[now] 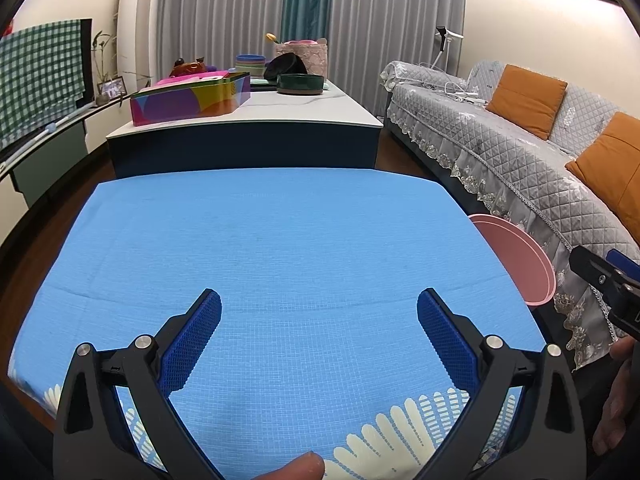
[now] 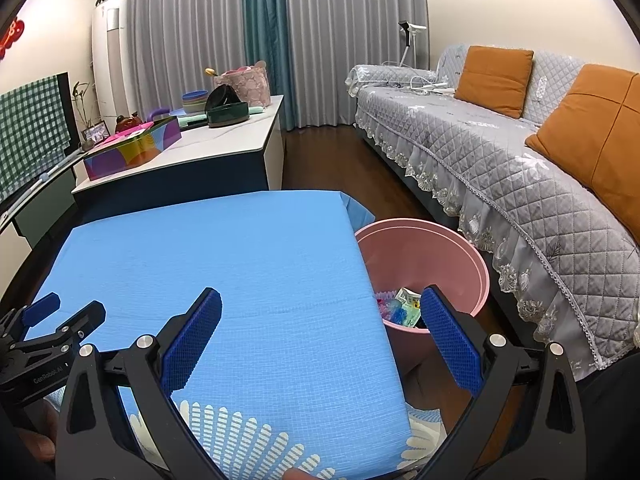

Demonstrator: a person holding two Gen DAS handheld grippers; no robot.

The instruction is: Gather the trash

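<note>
A pink waste bin [image 2: 448,248] stands on the floor just right of the blue-clothed table [image 2: 224,248]. Colourful wrappers and scraps of trash [image 2: 400,306] lie at its bottom. In the left wrist view only the bin's rim [image 1: 516,256] shows past the table's right edge. My left gripper [image 1: 319,304] hangs open above the bare blue cloth [image 1: 272,248], nothing between its fingers. My right gripper [image 2: 320,304] is open too, straddling the table's right edge, its right finger over the bin. Each gripper shows in the other's view: the right one [image 1: 604,276] and the left one [image 2: 60,312].
A grey quilted sofa [image 2: 520,152] with orange cushions runs along the right, close to the bin. Beyond the blue table stands a white-topped coffee table [image 1: 256,116] with a colourful box, bowls and a basket. A TV cabinet [image 1: 44,148] lines the left wall.
</note>
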